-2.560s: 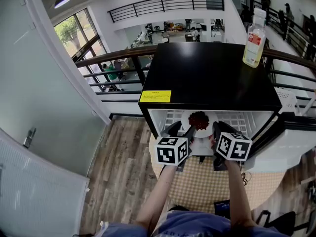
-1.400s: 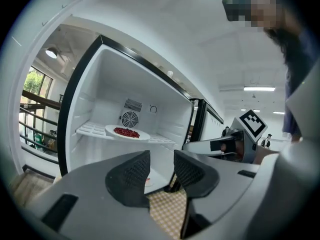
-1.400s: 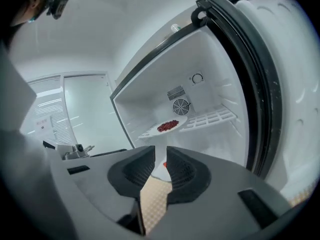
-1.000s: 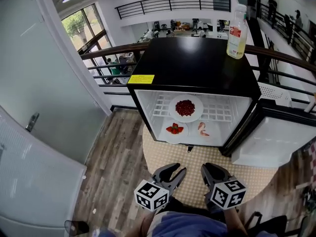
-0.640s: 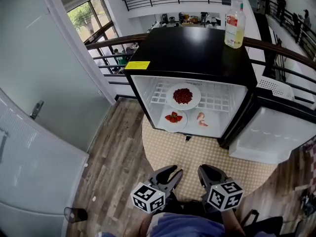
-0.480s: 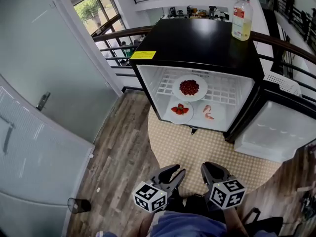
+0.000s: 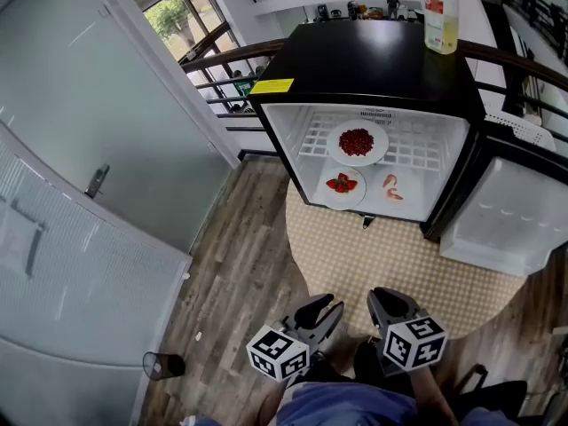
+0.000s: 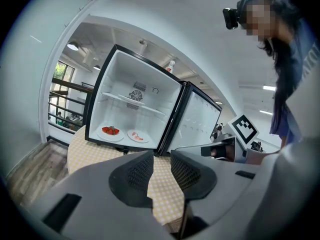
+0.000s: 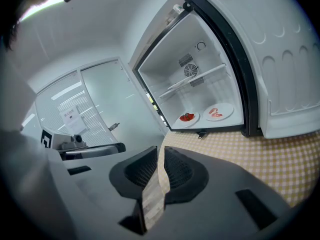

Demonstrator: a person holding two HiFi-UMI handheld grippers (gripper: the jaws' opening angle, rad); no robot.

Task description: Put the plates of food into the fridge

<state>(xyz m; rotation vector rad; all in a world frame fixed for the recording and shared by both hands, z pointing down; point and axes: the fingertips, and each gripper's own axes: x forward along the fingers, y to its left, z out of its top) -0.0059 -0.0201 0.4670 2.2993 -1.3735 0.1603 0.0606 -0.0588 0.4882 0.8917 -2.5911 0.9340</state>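
Hovering close to the person's body, the left tongs (image 7: 321,311) and right tongs (image 7: 388,302) both stand slightly parted with nothing between them, the right pair narrower. All three plates sit in the open fridge (image 7: 373,60), straight ahead and well apart across the checked mat (image 7: 399,264). The berry plate (image 7: 357,143) is on the wire shelf, with the strawberry plate (image 7: 343,185) and shrimp plate (image 7: 393,187) side by side below. Being round, the plates have no long axis; the loading looks finished, and the open door (image 7: 497,229) lies ahead-right, nearer the right tongs.
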